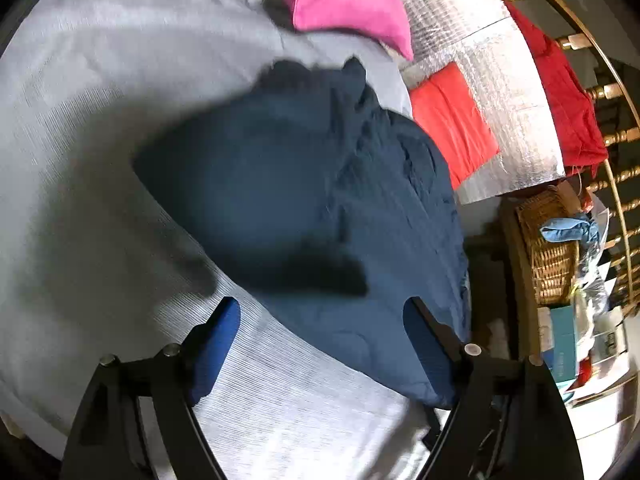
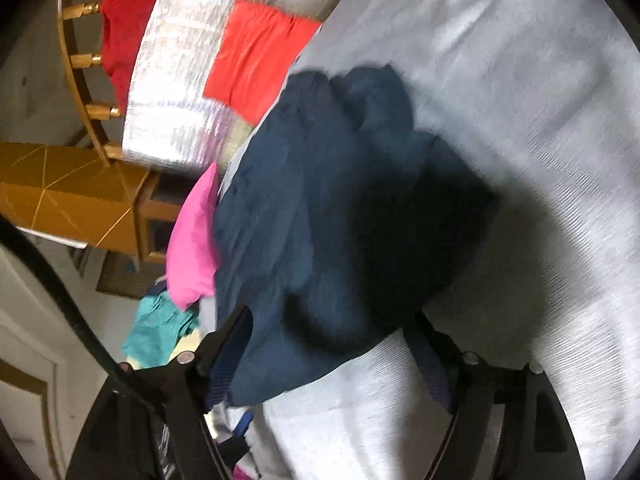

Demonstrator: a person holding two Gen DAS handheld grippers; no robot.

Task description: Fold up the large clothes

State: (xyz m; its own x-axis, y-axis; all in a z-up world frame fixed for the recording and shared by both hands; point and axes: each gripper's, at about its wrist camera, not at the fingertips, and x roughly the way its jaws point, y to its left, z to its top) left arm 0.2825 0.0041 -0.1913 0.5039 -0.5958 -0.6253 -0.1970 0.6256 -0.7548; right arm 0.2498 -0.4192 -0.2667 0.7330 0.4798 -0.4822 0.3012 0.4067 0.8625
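lying bunched on grey sheet [image 1: 100,92] — navy garment [image 1: 304,184], both tongs seemingly spread

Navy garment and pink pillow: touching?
Cannot tell. In the right wrist view the navy garment overlaps the pink pillow, hiding any contact; the left wrist view shows grey sheet between them.

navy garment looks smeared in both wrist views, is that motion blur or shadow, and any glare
Left wrist view: the navy garment has soft, smeared edges from motion blur, with a dark shadow across its lower part; the silver sheet glares. Right wrist view: streaky blur on the grey bedsheet, and heavy shadow on the garment's right half; fisheye bending in both.
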